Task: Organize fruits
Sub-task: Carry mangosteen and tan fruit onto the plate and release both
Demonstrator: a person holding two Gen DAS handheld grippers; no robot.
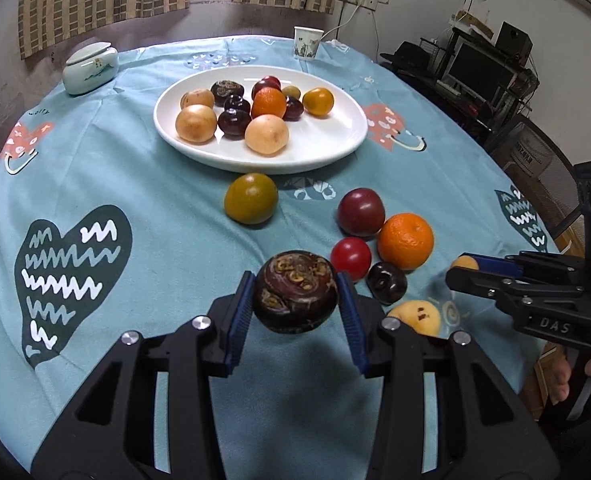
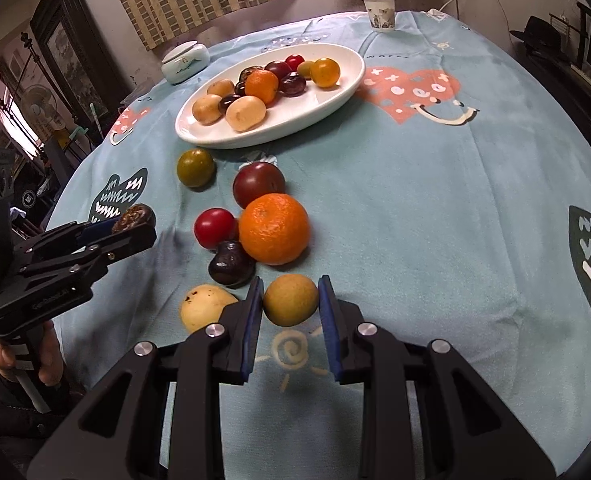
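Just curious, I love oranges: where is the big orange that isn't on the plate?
The big orange lies on the blue tablecloth in front of the white plate, touching a dark red plum behind it.

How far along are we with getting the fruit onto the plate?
Roughly halfway. Done: about eleven fruits sit on the white plate. In hand: the left hand-held gripper clamps a dark brown fruit; the right hand-held gripper clamps a small tan fruit. Left on the cloth: six fruits, including the orange and green-yellow citrus.
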